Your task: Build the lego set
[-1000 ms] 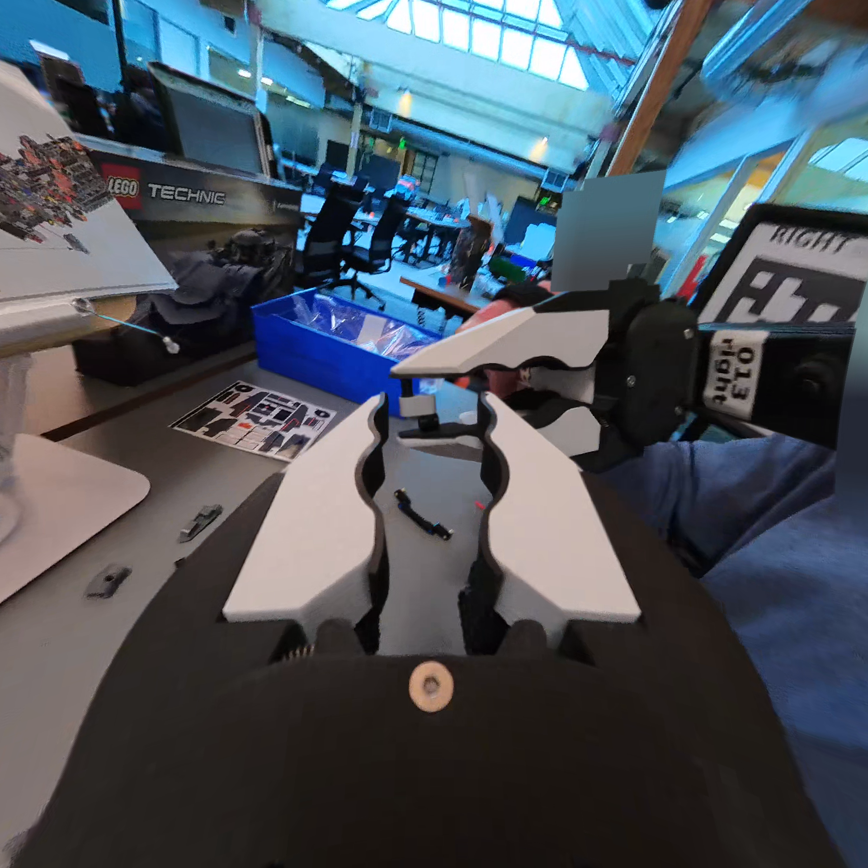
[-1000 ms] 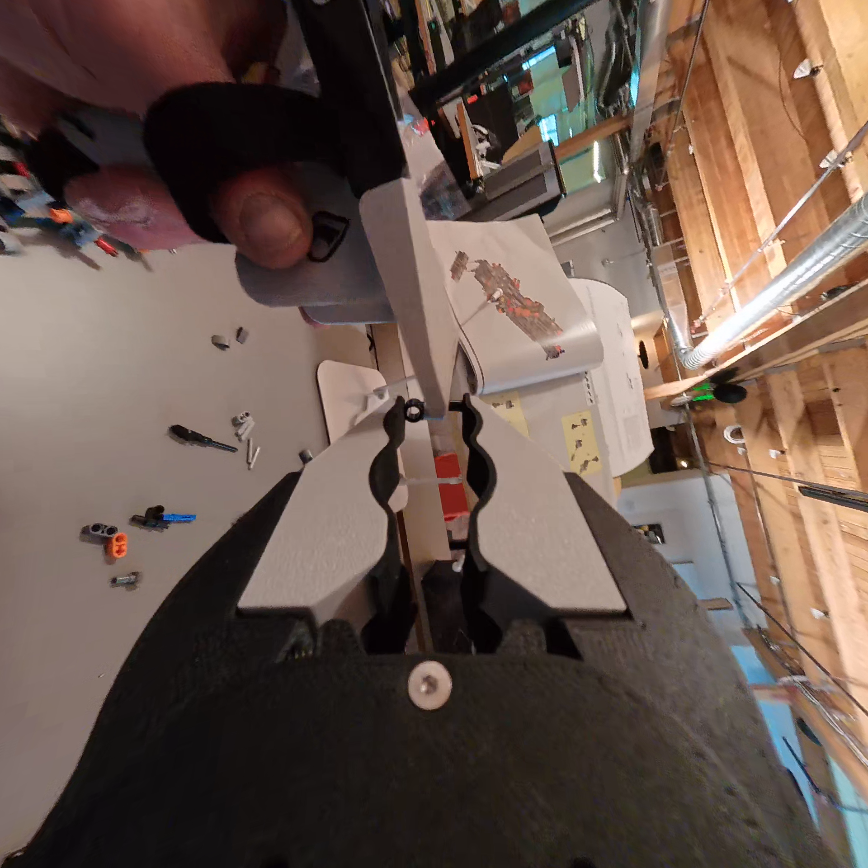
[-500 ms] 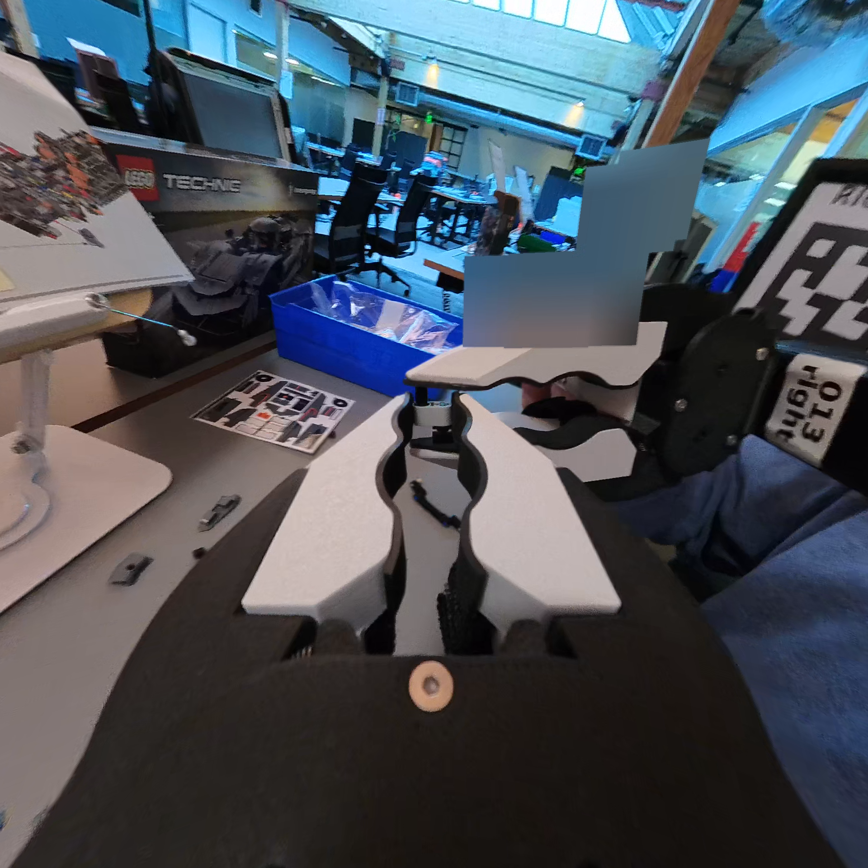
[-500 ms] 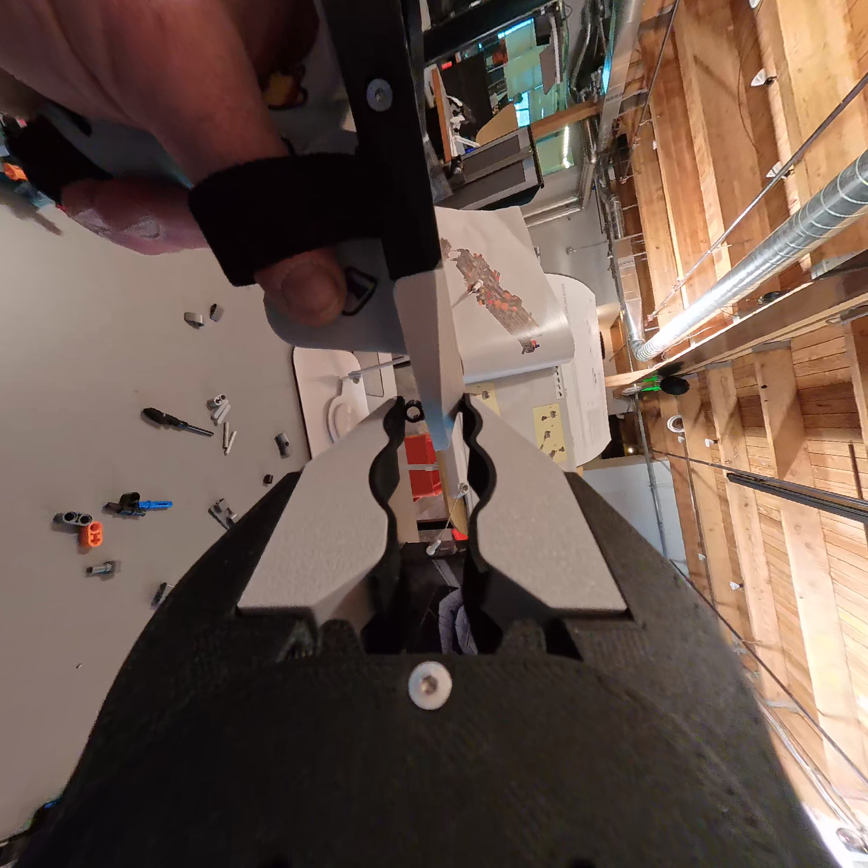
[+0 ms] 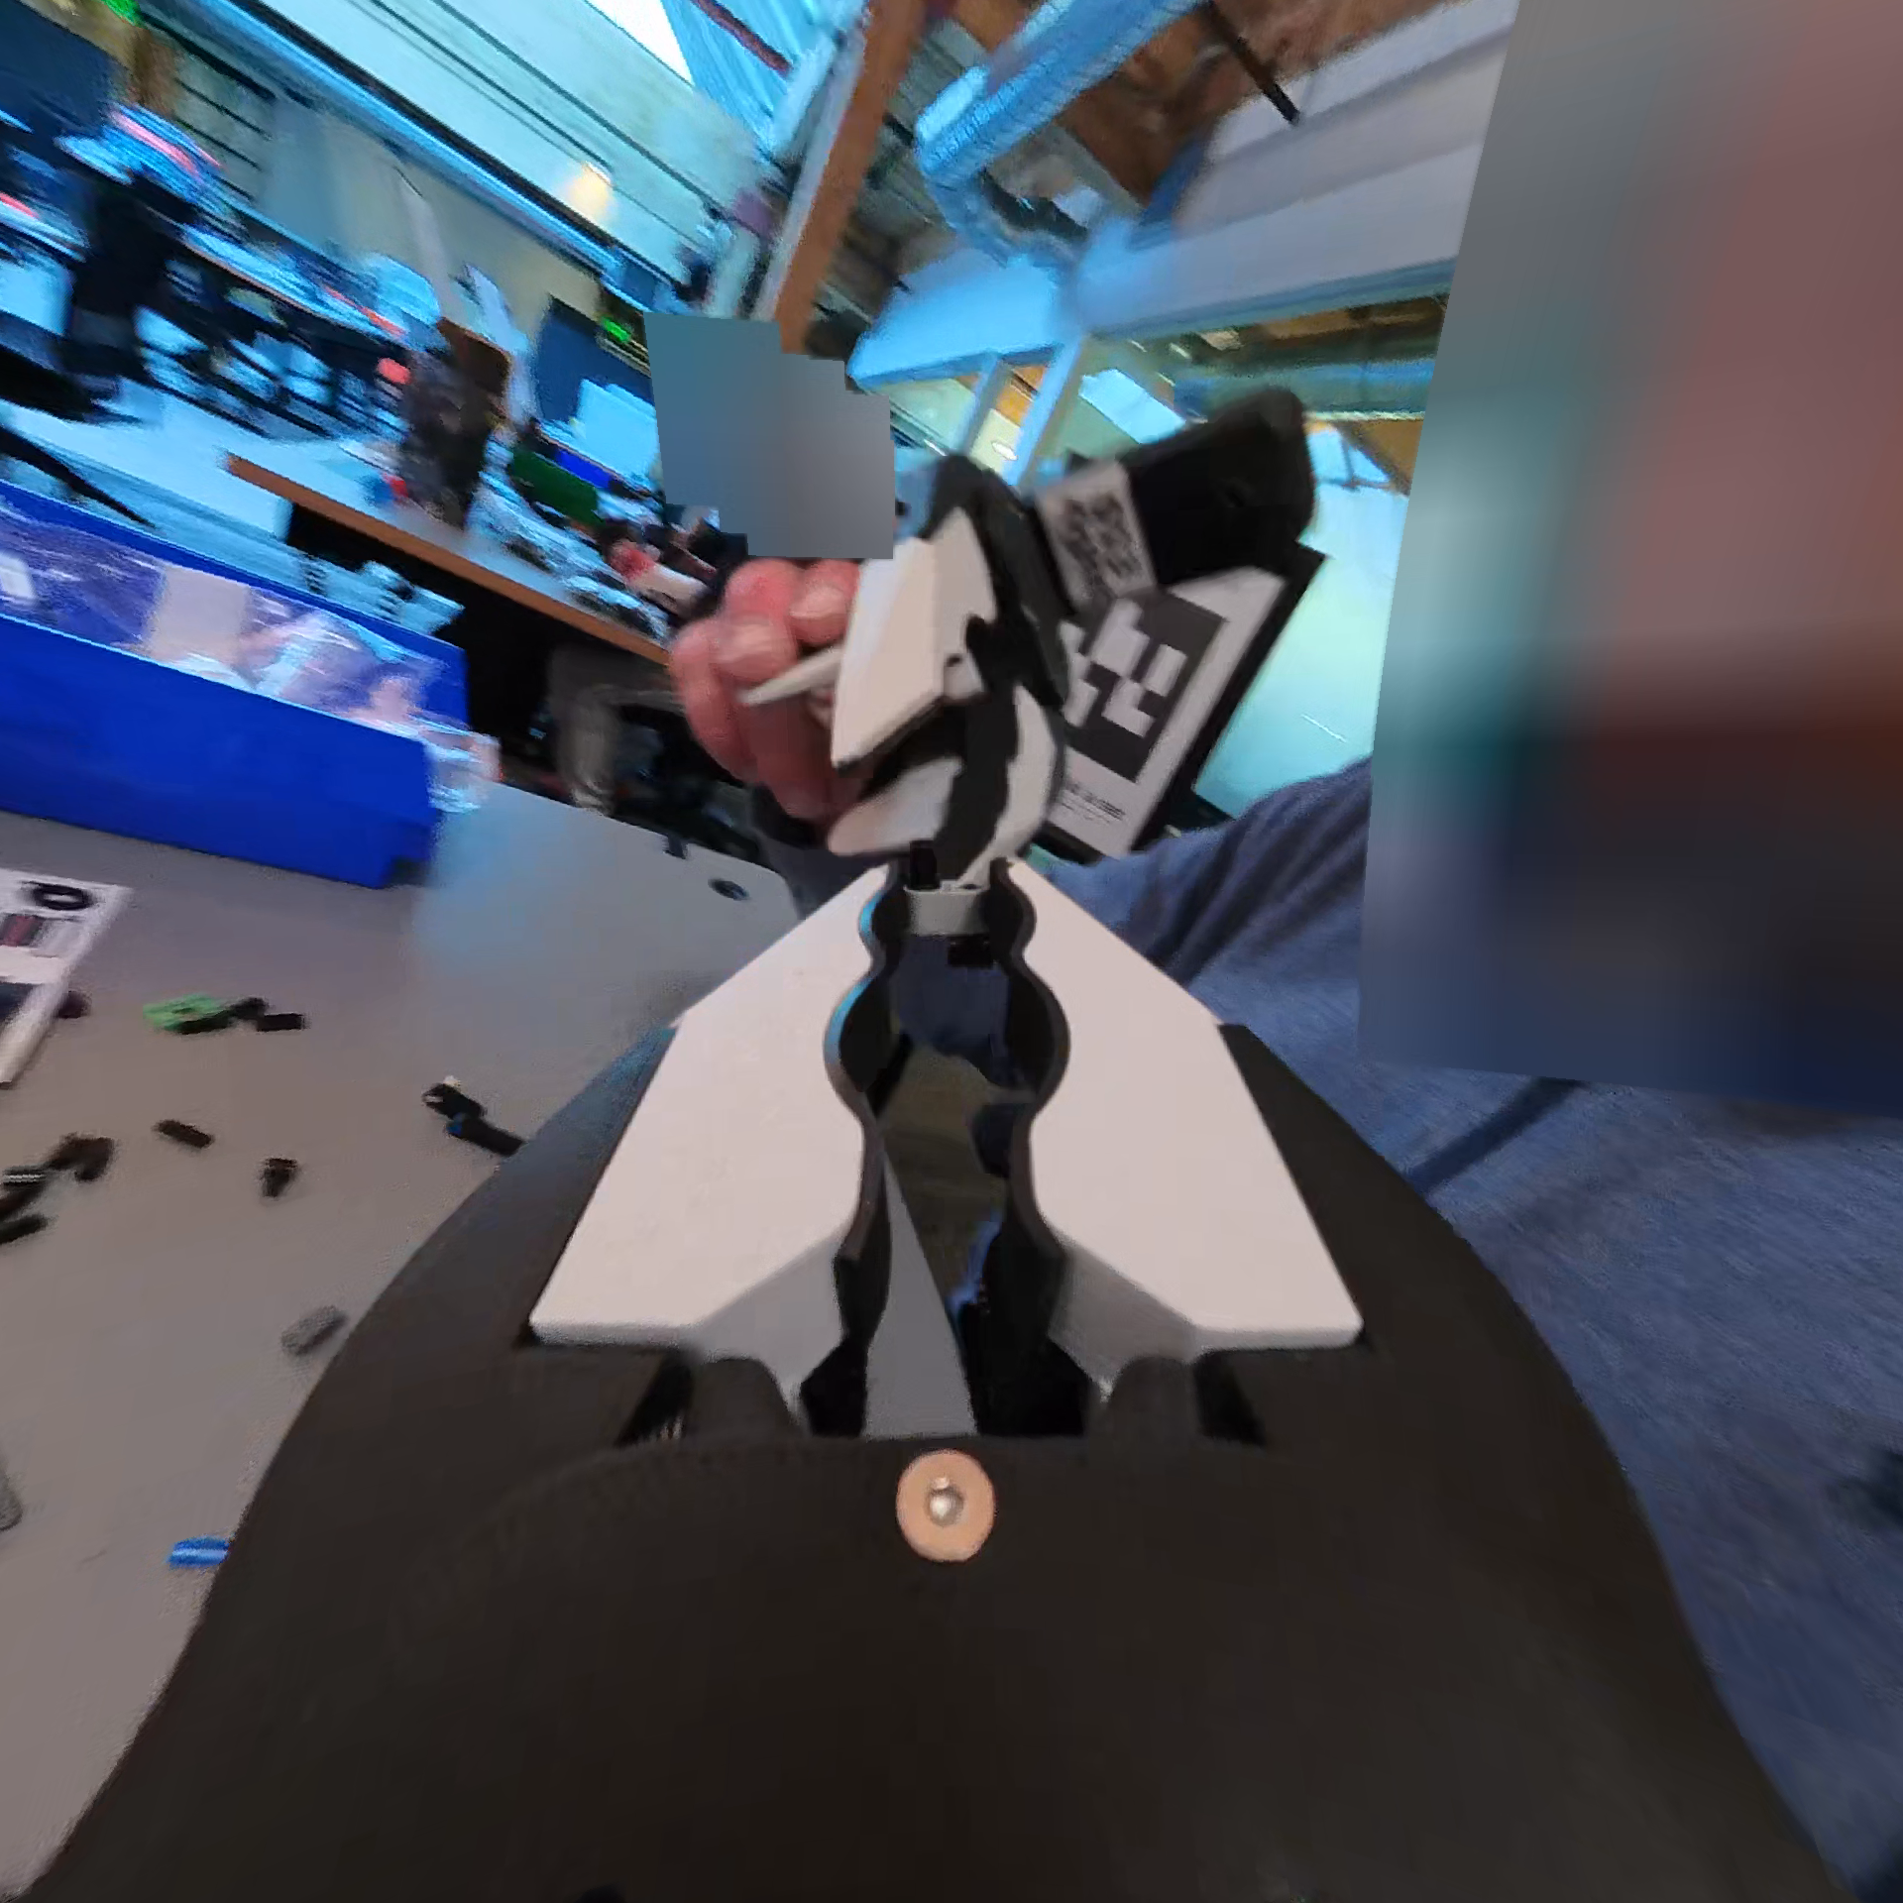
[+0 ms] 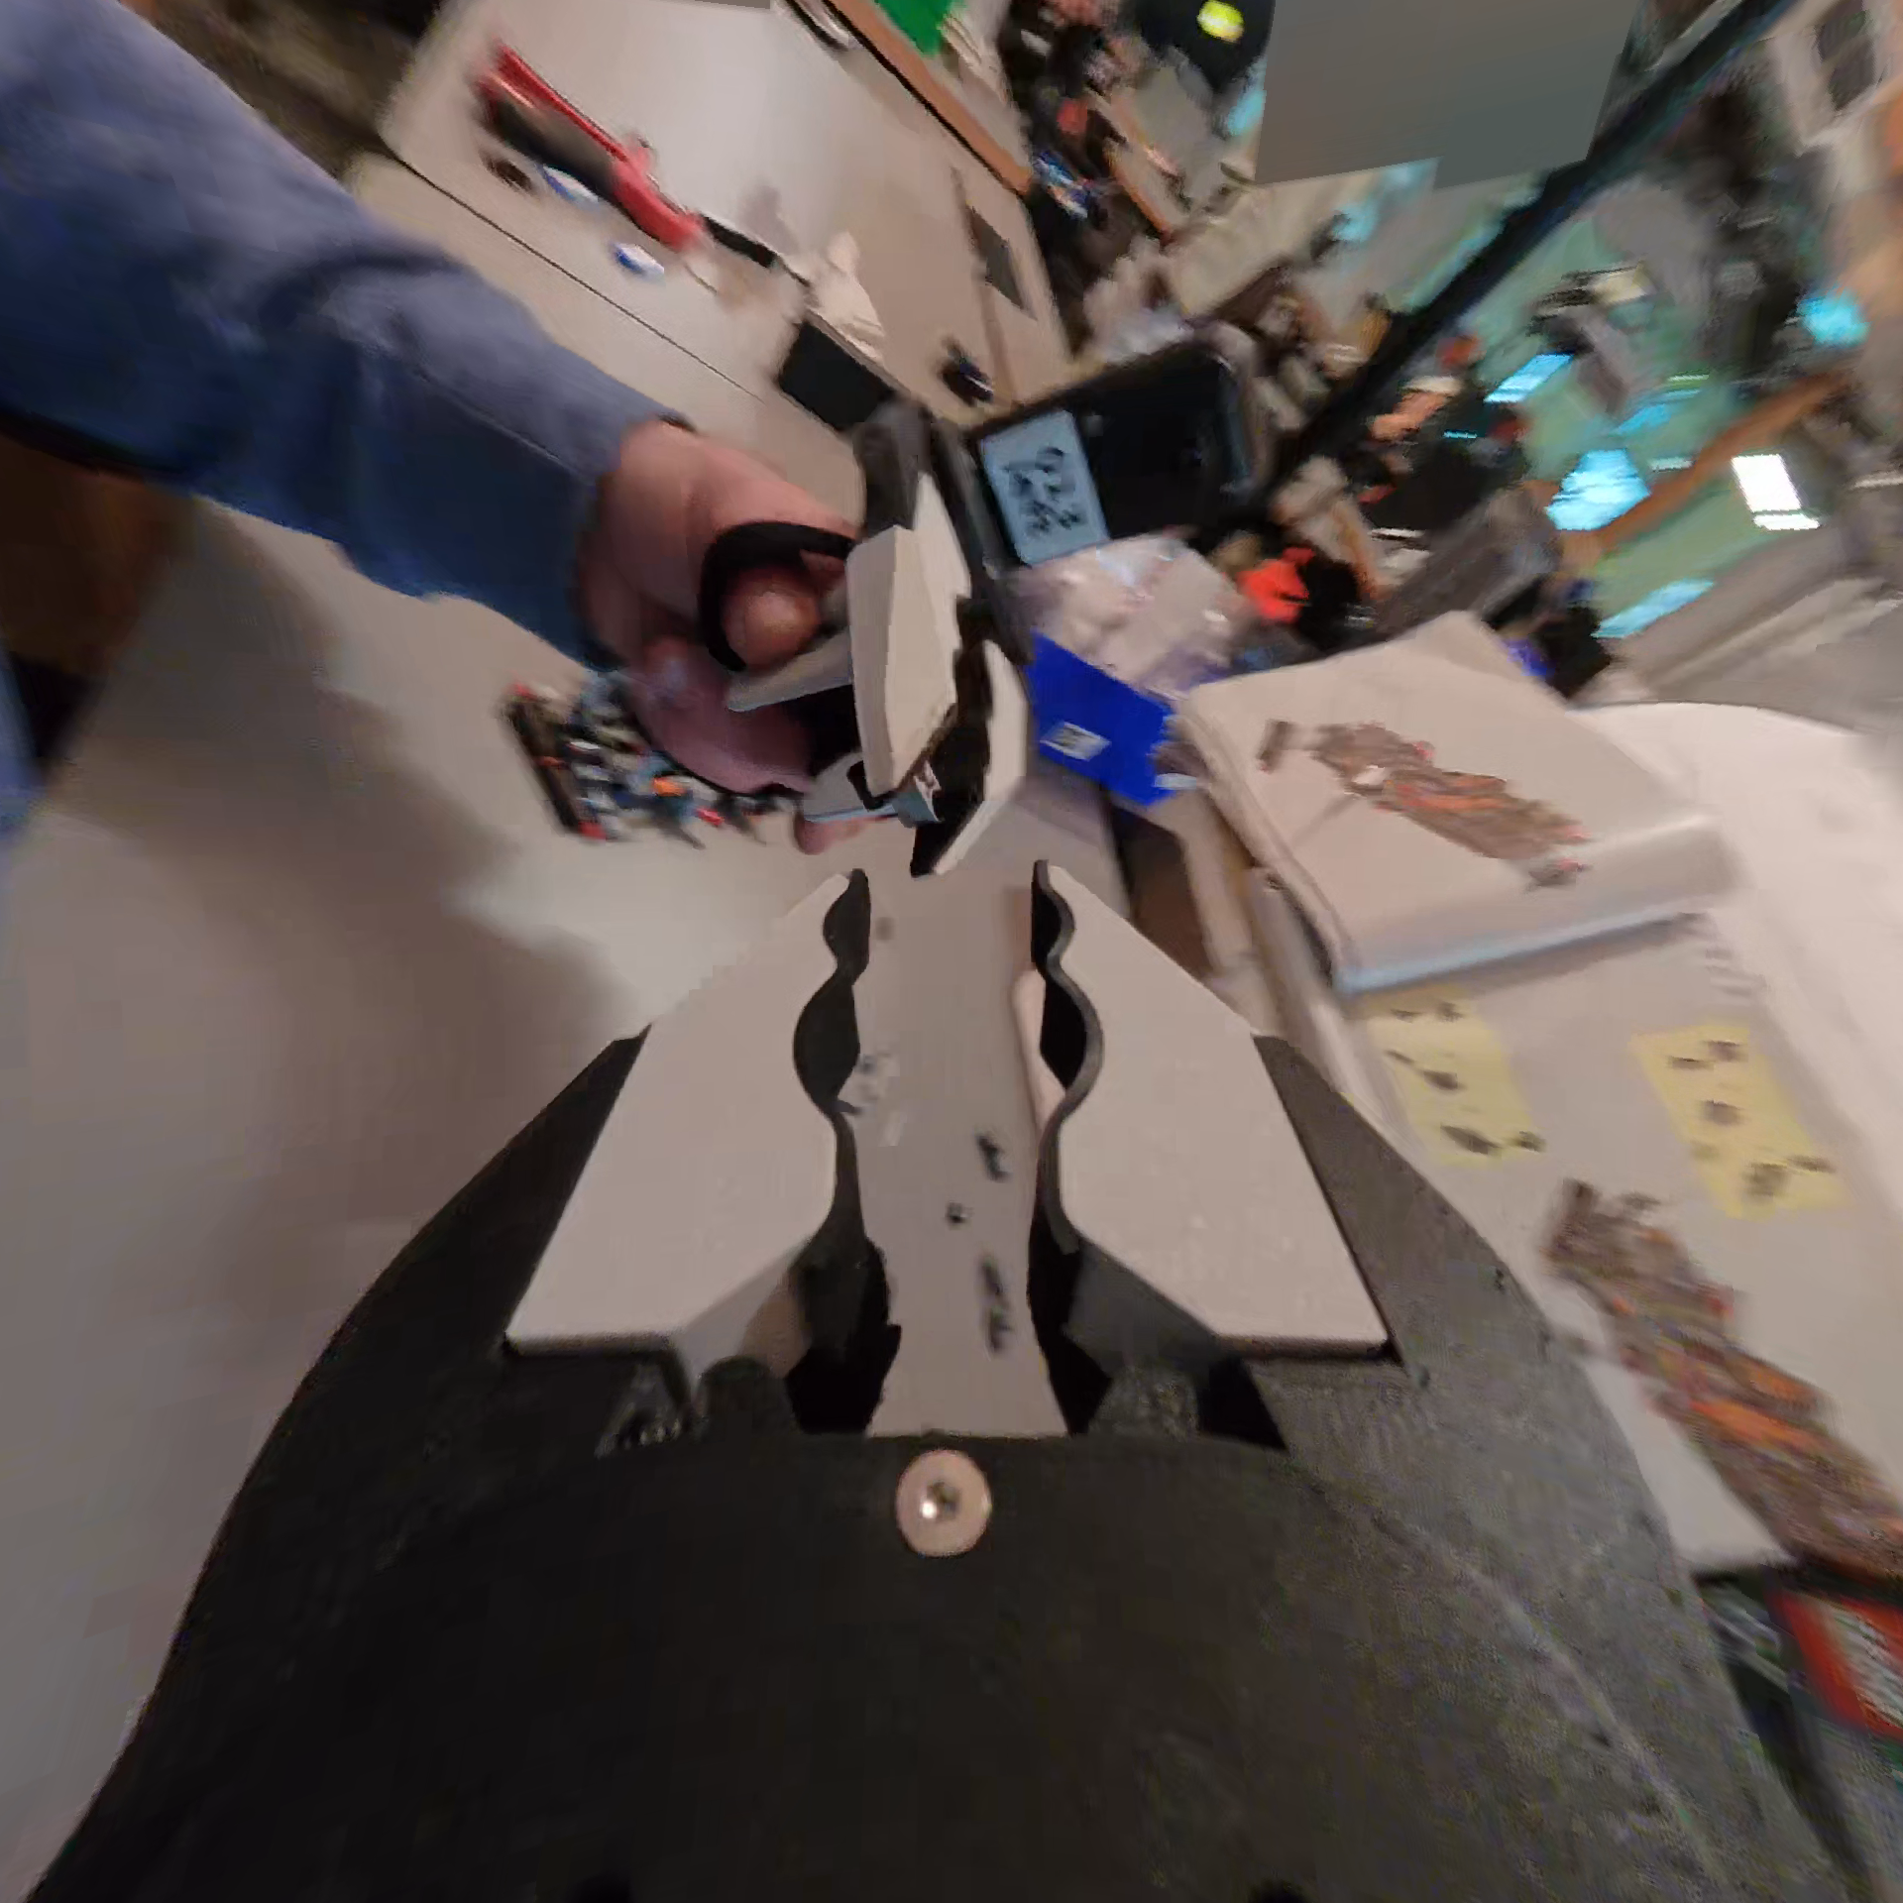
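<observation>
My left gripper [image 5: 945, 898] is shut on a small grey Lego piece [image 5: 942, 910] with a black pin on top, held in the air above the grey table [image 5: 577, 927]. My right gripper [image 6: 947, 884] is open and empty, its fingers well apart. It also shows in the left wrist view [image 5: 842, 801], just beyond the held piece, gripped by a hand. In the right wrist view the left gripper [image 6: 922, 824] hangs just ahead of my right fingertips, in a blue-sleeved hand, with the grey piece [image 6: 888, 809] at its tip.
A blue bin [image 5: 216, 741] of bagged parts stands at the back. An open instruction booklet [image 6: 1442, 803] and yellow sheets [image 6: 1730, 1117] lie to the right. A pile of coloured parts [image 6: 618, 762], a sticker sheet [image 5: 41, 958] and loose black pieces [image 5: 185, 1133] lie on the table. The grippers are tip to tip, or close to it.
My right gripper has opened, let go and pulled back from the left gripper. The left gripper has closed on the small grey piece. Both views have swung sharply.
</observation>
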Demonstrator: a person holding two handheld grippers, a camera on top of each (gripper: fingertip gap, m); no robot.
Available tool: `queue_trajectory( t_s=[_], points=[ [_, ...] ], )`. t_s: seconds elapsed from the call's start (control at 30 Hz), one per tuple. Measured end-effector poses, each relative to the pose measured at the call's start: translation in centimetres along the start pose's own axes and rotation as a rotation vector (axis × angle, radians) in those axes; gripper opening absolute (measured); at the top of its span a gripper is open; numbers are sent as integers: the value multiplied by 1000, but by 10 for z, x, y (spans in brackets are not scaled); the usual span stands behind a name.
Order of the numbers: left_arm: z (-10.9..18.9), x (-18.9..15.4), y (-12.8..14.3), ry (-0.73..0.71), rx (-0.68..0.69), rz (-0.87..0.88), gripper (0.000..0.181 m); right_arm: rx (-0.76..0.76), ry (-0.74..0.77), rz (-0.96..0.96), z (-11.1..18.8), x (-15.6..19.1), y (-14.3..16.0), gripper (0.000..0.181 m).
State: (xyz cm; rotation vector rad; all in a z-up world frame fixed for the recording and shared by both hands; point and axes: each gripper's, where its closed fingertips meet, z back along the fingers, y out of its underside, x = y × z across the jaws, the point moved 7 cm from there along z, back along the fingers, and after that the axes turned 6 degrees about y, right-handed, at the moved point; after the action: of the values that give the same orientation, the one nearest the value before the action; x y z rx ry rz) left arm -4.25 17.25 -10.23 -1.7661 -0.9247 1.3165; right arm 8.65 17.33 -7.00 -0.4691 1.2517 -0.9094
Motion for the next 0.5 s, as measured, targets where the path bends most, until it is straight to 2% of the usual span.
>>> queue_trajectory(
  t_s=[0.1, 0.23, 0.37, 0.5],
  points=[
    [-4, 1, 3, 110, 78, 24, 14, -67, -178, -88, 0, -7, -2, 20],
    [-10, 0, 4, 201, 149, 31, 14, -76, -351, -58, -4, -8, -4, 15],
    [-13, 4, 4, 228, 205, 53, 13, -72, -419, 11, -8, -8, -8, 11],
    [-16, 6, 8, 241, 281, 76, 14, 16, -479, 94, -11, -4, -7, 4]
  ],
)
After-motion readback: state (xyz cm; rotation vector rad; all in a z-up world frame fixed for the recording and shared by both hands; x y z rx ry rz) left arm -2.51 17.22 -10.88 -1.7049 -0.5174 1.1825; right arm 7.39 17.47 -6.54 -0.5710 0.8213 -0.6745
